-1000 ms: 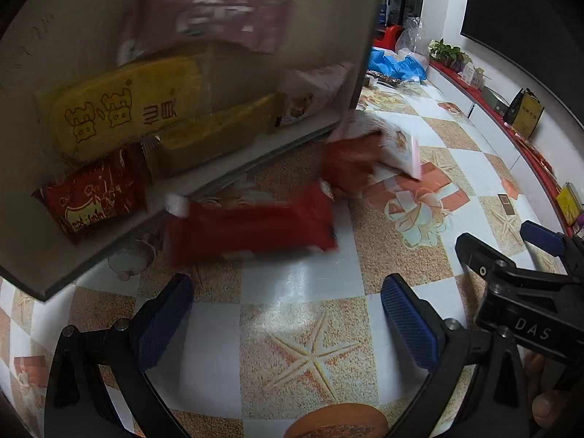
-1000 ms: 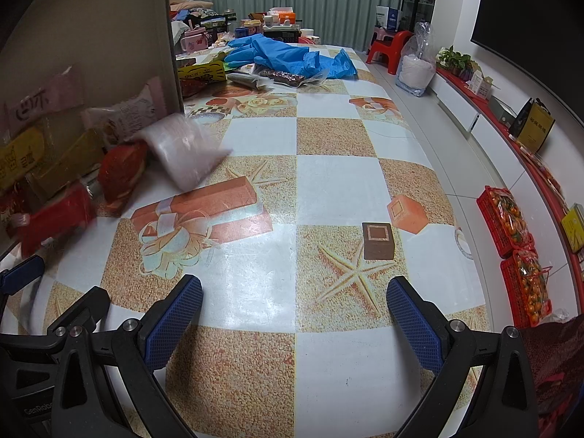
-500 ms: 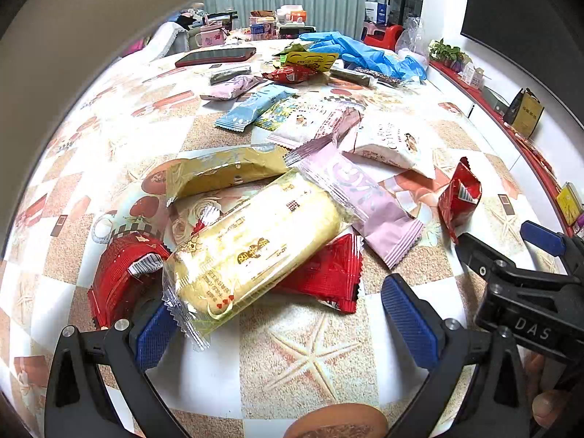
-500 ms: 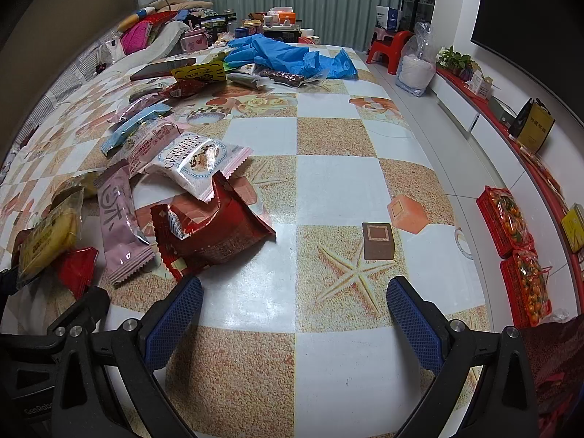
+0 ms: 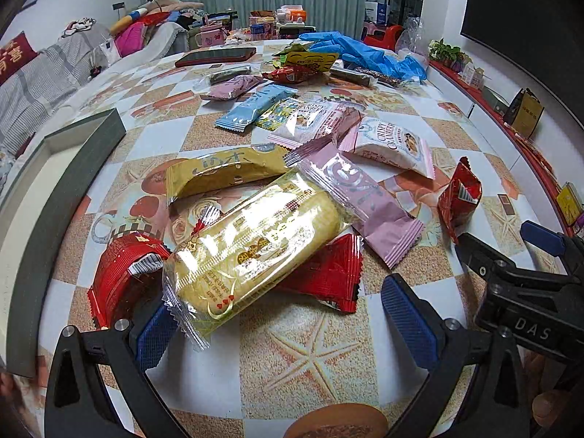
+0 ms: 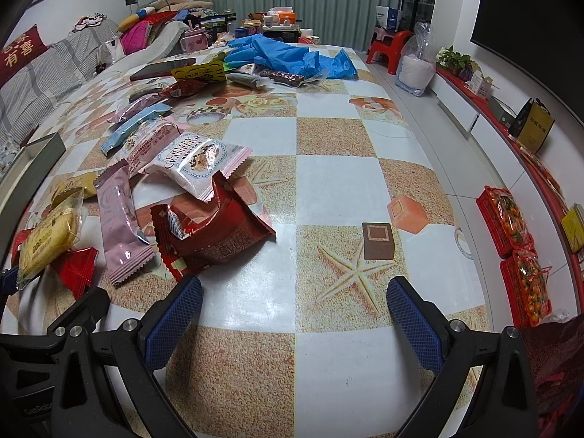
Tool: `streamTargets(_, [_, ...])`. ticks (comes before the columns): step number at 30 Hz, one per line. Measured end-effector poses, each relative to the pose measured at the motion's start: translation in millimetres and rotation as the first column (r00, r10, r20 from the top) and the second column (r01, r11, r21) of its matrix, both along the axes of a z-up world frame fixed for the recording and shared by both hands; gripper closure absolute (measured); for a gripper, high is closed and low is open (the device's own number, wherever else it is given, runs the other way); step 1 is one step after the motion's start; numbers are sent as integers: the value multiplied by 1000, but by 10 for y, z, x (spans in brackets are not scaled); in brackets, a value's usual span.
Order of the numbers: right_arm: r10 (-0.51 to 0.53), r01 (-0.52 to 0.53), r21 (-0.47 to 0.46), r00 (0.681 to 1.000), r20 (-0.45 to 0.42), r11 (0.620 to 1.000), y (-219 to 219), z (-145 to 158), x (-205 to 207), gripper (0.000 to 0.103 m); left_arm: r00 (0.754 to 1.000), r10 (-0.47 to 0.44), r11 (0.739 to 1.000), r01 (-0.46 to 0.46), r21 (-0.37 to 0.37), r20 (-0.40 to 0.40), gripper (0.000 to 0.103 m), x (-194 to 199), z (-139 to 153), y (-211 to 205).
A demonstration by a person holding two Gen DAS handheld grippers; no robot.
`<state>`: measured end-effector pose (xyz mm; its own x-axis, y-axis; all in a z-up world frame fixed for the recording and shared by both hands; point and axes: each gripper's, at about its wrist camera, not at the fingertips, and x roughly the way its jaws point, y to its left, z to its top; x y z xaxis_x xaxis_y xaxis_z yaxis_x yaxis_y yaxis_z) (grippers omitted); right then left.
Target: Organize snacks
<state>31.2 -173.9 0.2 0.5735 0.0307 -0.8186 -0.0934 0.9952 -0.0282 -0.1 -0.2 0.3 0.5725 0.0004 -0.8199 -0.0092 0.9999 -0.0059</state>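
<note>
- Left wrist view: the left gripper (image 5: 281, 314) is spread wide and holds nothing. The yellow cake pack (image 5: 255, 244) lies just ahead on the red packets (image 5: 325, 273), and the grey box (image 5: 62, 189) sits at the left. I'd close across the pack's narrow middle, not its crinkly seam.
- Right wrist view: the right gripper (image 6: 294, 319) is equally wide and empty over bare tablecloth (image 6: 328, 189). The red torn bag (image 6: 211, 233) lies near-left; lift it upright so nothing spills.

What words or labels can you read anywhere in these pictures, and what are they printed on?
"CRISPY CRANBERR": white and pink snack packet.
"DAS": right hand-held gripper, seen from the left wrist view.
"有喜": red cushion on the sofa.
Yellow packet, barcode and other wrappers: print too small or blurred to read.
</note>
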Motion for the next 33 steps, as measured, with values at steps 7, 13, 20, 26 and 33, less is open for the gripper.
streamTargets(7, [1, -1, 1, 1000, 0, 1000, 0, 0, 0, 1, 1000, 0, 1000, 0, 0, 0, 0, 0, 0, 0])
streamTargets(13, [1, -1, 1, 1000, 0, 1000, -1, 0, -1, 1, 1000, 0, 1000, 0, 0, 0, 0, 0, 0, 0])
streamTargets(20, [-2, 2, 1, 1000, 0, 1000, -4, -1, 0, 1, 1000, 6, 1000, -6, 1, -2, 0, 9, -8, 8])
streamTargets(26, [-2, 2, 1, 1000, 0, 1000, -8, -4, 1, 1, 990, -97, 995, 97, 2, -104, 0, -56, 8, -37])
streamTargets(33, [-2, 2, 1, 1000, 0, 1000, -8, -3, -1, 1, 943, -324, 946, 325, 2, -76, 0, -589, 4, 23])
